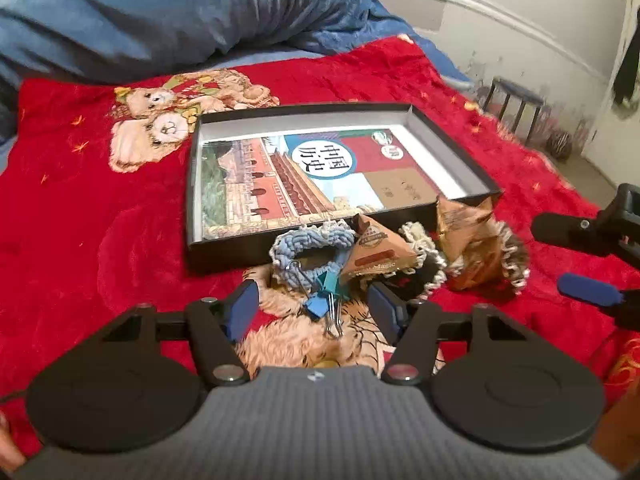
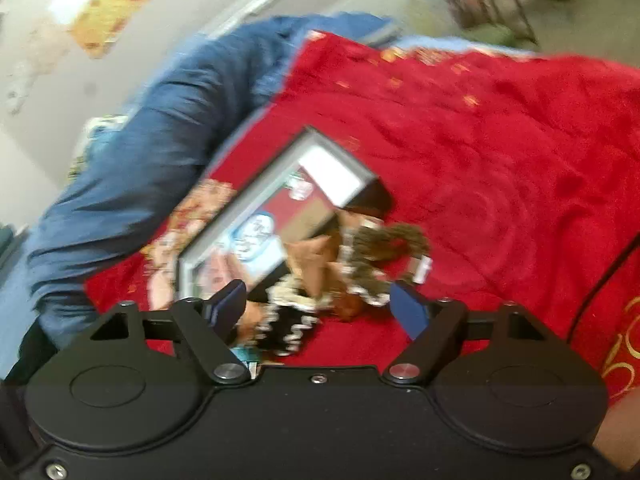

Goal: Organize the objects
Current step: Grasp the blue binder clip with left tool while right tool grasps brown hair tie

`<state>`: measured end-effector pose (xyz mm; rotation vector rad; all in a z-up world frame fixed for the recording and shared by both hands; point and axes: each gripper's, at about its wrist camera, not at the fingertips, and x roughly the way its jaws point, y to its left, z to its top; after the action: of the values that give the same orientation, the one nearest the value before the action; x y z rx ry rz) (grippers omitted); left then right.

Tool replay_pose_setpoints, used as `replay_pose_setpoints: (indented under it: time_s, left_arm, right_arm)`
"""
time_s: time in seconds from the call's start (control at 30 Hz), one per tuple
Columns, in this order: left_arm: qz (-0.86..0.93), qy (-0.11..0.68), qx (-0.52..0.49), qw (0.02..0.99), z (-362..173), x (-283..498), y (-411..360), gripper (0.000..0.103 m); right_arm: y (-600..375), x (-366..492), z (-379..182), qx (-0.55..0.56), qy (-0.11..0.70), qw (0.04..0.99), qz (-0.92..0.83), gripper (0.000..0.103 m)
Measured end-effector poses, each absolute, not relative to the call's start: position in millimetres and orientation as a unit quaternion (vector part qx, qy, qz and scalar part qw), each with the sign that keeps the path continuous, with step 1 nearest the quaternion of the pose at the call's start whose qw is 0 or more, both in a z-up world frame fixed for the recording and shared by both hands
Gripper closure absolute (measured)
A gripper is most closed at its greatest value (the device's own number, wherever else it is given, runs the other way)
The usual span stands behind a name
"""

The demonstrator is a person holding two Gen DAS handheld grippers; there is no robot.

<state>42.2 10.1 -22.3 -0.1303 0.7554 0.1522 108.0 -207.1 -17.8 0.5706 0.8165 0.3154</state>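
Observation:
A black shallow box (image 1: 456, 148) lies on the red blanket with a history book (image 1: 304, 176) flat inside it. In front of it is a pile: a blue crocheted scrunchie (image 1: 308, 244), blue and teal binder clips (image 1: 324, 296), two brown snack packets (image 1: 376, 254) (image 1: 464, 220), a black-and-white scrunchie (image 1: 424, 268) and a brown scrunchie (image 1: 500, 264). My left gripper (image 1: 314, 306) is open, its fingers either side of the binder clips. My right gripper (image 2: 320, 306) is open over the black-and-white scrunchie (image 2: 286, 324); it also shows in the left wrist view (image 1: 576, 260). The right wrist view is blurred.
A red blanket (image 1: 100, 220) with a teddy bear print covers the bed. A rumpled blue duvet (image 1: 160, 16) lies along the far side. A small stool (image 1: 516, 100) stands on the floor beyond the bed's right edge.

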Motion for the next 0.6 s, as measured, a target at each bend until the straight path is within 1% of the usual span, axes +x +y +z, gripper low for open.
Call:
replay_pose_setpoints:
  time_s: [0.13, 0.17, 0.2, 0.23, 0.27, 0.3, 0.5, 0.57, 0.6]
  left_arm:
    - [0.061, 0.38, -0.061, 0.921, -36, 56, 2, 0.032]
    - [0.062, 0.38, -0.06, 0.921, -38, 60, -1, 0.035]
    - [0.062, 0.38, -0.057, 0.921, -41, 64, -3, 0.042]
    - [0.062, 0.381, -0.053, 0.921, -44, 67, -5, 0.046]
    - [0.064, 0.382, -0.047, 0.921, -46, 70, -7, 0.057]
    - [0.066, 0.384, -0.041, 0.92, -48, 72, -8, 0.061]
    - [0.083, 0.39, 0.007, 0.917, -59, 81, -16, 0.063]
    - [0.087, 0.388, 0.008, 0.917, -62, 84, -18, 0.06]
    - [0.085, 0.388, 0.011, 0.918, -62, 85, -19, 0.07]
  right_arm:
    - [-207, 124, -32, 0.276, 0.405, 0.863, 0.121, 0.028]
    - [-206, 127, -36, 0.275, 0.407, 0.864, 0.11, 0.028]
    - [-206, 131, -38, 0.274, 0.412, 0.863, 0.098, 0.028]
    - [-206, 136, -42, 0.275, 0.418, 0.862, 0.088, 0.029]
    - [-206, 139, -46, 0.277, 0.422, 0.859, 0.081, 0.03]
    - [-207, 141, -49, 0.281, 0.424, 0.857, 0.078, 0.031]
    - [-203, 147, -58, 0.28, 0.423, 0.858, 0.075, 0.031]
    - [-202, 147, -59, 0.28, 0.422, 0.859, 0.072, 0.031]
    - [-202, 148, -60, 0.284, 0.423, 0.858, 0.071, 0.031]
